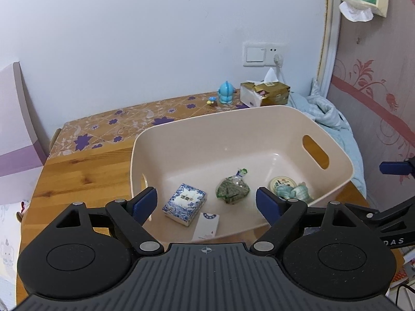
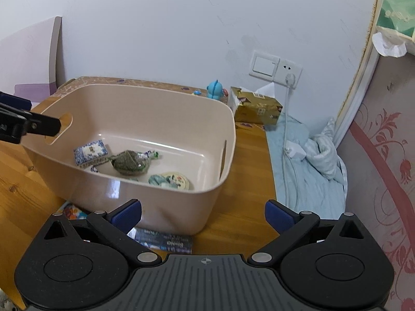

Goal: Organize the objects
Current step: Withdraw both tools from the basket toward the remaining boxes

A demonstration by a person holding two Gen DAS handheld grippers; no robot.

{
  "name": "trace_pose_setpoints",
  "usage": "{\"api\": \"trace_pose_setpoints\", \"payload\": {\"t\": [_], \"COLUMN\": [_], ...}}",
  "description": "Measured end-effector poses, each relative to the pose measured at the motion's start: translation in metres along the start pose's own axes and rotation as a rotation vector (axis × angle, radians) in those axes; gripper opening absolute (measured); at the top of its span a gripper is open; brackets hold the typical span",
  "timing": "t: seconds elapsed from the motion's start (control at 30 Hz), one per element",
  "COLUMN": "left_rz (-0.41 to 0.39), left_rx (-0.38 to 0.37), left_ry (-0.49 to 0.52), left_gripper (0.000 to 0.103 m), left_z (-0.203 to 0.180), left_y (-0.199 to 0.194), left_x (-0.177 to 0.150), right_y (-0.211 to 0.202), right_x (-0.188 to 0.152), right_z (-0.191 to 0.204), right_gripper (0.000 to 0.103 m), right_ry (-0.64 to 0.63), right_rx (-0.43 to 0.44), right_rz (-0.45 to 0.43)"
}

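The letters "DAS" stand in white on the black gripper arm (image 1: 393, 229) at four o'clock; Chinese characters on the blue-and-white box (image 1: 184, 204) in the bin are too small to read

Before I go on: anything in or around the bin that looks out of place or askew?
Yes. The beige bin sits on top of flat printed items: a dark booklet and a colourful sheet stick out from under its near edge. Inside, a white card leans against the wall rather than lying flat. Nothing looks spilled or broken.
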State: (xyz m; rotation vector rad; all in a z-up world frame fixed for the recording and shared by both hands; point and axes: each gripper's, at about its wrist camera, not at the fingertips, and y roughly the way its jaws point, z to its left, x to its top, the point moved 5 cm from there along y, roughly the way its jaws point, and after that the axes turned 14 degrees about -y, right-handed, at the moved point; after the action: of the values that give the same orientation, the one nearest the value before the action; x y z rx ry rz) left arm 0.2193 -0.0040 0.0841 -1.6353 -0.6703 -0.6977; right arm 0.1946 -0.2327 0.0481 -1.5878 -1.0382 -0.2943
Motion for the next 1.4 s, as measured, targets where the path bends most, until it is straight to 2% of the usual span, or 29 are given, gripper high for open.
{"api": "trace_pose_setpoints", "payload": {"t": [0.4, 0.67, 1.1, 1.4], "left_rz": [-0.001, 0.057, 0.151, 0.157], "left_rx": [0.001, -0.02, -0.015, -0.084], "left_ry": [0.04, 0.01, -0.024, -0.042], "left_gripper": [0.086, 0.086, 0.086, 0.086], "left_z": [-0.002, 0.0, 0.008, 0.0], "left_y": [-0.019, -0.017, 0.004, 0.007], "left_x": [-0.028, -0.056, -0.095, -0.106], "right_y": [-0.001, 0.002, 0.016, 0.023], "right_x": [-0.03, -0.044, -0.067, -0.078], "right_z": [0.01, 0.02, 0.046, 0.055], "right_gripper": [0.103, 0.103, 0.103, 0.103], "right_ry": [0.036, 0.034, 0.048, 0.056], "right_rx": [0.027, 0.045, 0.09, 0.107], "right_rz": [0.05, 0.08, 0.134, 0.161]}}
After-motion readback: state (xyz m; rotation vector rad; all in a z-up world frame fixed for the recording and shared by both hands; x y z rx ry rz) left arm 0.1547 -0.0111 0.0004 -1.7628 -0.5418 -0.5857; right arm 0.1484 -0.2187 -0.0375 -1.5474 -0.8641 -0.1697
